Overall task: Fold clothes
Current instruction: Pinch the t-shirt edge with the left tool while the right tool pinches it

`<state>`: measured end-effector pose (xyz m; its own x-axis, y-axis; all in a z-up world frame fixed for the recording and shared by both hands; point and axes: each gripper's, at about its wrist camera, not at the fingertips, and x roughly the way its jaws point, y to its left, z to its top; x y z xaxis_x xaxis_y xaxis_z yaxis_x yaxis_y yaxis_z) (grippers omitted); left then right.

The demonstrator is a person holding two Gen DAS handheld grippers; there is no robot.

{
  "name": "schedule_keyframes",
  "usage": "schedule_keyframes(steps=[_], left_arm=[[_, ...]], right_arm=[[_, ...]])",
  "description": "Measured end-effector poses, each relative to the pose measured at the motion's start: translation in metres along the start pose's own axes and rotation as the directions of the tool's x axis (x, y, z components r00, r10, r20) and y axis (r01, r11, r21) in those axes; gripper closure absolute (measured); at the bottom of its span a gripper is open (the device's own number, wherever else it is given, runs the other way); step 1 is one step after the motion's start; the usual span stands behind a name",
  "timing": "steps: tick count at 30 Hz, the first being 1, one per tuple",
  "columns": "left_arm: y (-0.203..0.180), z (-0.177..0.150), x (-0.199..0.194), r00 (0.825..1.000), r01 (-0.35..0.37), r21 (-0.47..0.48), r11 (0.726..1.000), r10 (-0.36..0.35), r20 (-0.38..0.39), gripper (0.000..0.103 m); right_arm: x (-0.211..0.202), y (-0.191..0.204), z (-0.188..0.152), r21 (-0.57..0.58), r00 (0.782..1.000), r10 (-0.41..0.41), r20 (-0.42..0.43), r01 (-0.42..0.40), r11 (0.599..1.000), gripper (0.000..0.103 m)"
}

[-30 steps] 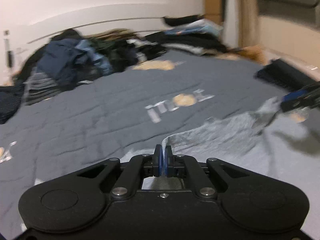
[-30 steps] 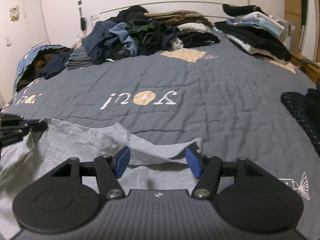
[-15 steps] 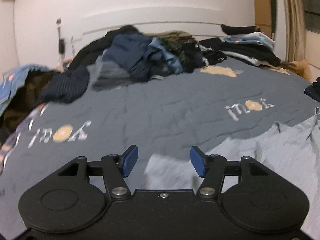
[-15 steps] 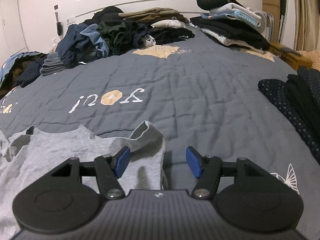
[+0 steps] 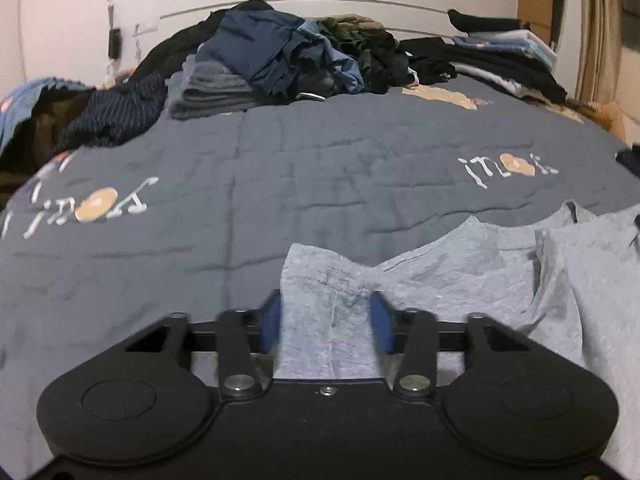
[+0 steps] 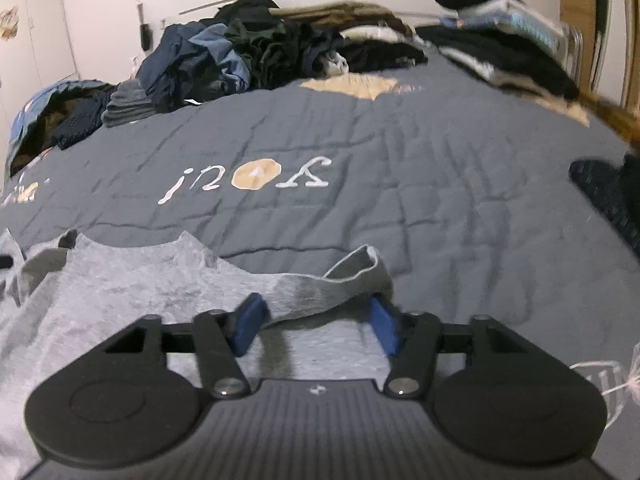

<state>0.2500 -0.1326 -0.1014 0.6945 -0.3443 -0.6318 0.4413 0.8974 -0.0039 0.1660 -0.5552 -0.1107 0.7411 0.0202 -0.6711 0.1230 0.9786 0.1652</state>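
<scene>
Let go of the grey shirt (image 5: 460, 276) on the bed quilt (image 5: 280, 184), then shifted the left gripper (image 5: 325, 322) onto its left sleeve, jaws closing around cloth, pads not yet pressing. Right gripper (image 6: 316, 320) likewise lowered, narrowing around the right sleeve cuff (image 6: 352, 276), still ungripped. Probably readying both sleeves for folding inward.

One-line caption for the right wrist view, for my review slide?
Right gripper, jaws just closing, straddles the sleeve of a grey shirt spread on the quilt.
</scene>
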Motion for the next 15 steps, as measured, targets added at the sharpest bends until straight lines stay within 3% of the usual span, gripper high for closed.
schedule_keyframes(steps=[1, 2, 3, 4, 10, 12, 15], left_arm=[[0.002, 0.001, -0.002, 1.0, -0.003, -0.007, 1.0, 0.003, 0.01, 0.089], [0.004, 0.002, -0.004, 1.0, -0.005, -0.015, 1.0, 0.006, 0.02, 0.092], [0.006, 0.003, -0.006, 1.0, -0.008, -0.022, 1.0, 0.009, 0.03, 0.094], [0.009, 0.004, -0.008, 0.999, -0.01, -0.03, 0.999, 0.011, 0.041, 0.1], [0.025, 0.02, -0.038, 0.979, -0.026, -0.116, 0.993, 0.049, 0.199, 0.1], [0.024, 0.023, -0.039, 0.972, -0.054, -0.12, 0.991, 0.08, 0.22, 0.101], [0.024, 0.025, -0.032, 0.972, -0.085, -0.12, 0.989, 0.109, 0.208, 0.101]], right_arm=[[0.003, -0.002, 0.001, 0.025, 1.0, 0.017, -0.009, -0.017, 1.0, 0.073], [0.006, -0.005, 0.001, 0.051, 0.999, 0.035, -0.018, -0.034, 0.998, 0.088], [0.007, -0.007, 0.002, 0.085, 0.998, 0.053, -0.016, -0.052, 0.995, 0.093], [0.004, -0.007, 0.004, 0.092, 0.998, 0.058, 0.0, -0.058, 0.994, 0.094], [-0.023, -0.012, 0.02, 0.133, 0.987, 0.069, 0.142, -0.088, 0.987, 0.099], [-0.026, -0.014, 0.024, 0.142, 0.982, 0.066, 0.178, -0.092, 0.986, 0.099], [-0.013, -0.018, 0.028, 0.156, 0.985, 0.069, 0.158, -0.094, 0.983, 0.099]])
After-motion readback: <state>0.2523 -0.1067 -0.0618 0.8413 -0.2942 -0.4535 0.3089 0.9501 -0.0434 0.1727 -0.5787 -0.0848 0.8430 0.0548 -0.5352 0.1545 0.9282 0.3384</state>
